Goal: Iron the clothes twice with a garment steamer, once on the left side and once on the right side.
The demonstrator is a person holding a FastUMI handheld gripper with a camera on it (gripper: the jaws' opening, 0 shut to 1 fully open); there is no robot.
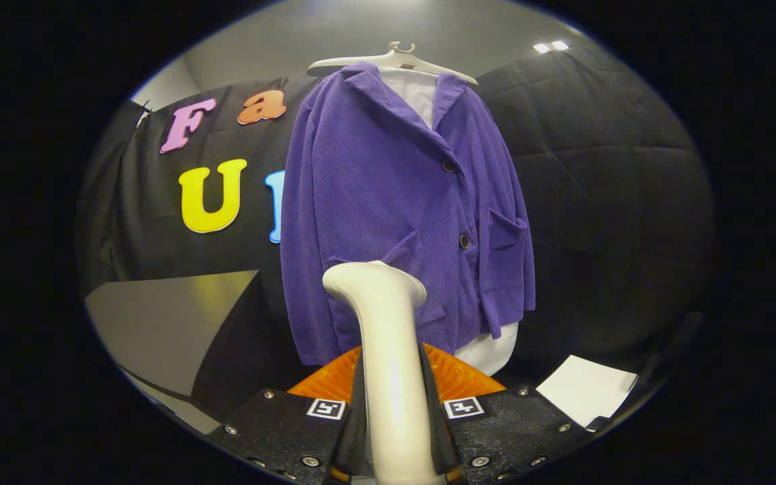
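Now we see the garment steamer (382, 337), a pale cream wand with a rounded, bent head, standing upright between the fingers of our gripper (395, 438), which are closed on its handle from both sides. Its head is in front of the lower part of a purple corduroy jacket (395, 202). The jacket hangs on a white hanger (395, 59) over a white shirt (418, 94), with two dark buttons and two patch pockets. Beside both jacket edges the black booth wall (603, 188) is free. A white paper (587, 397) lies low at the right.
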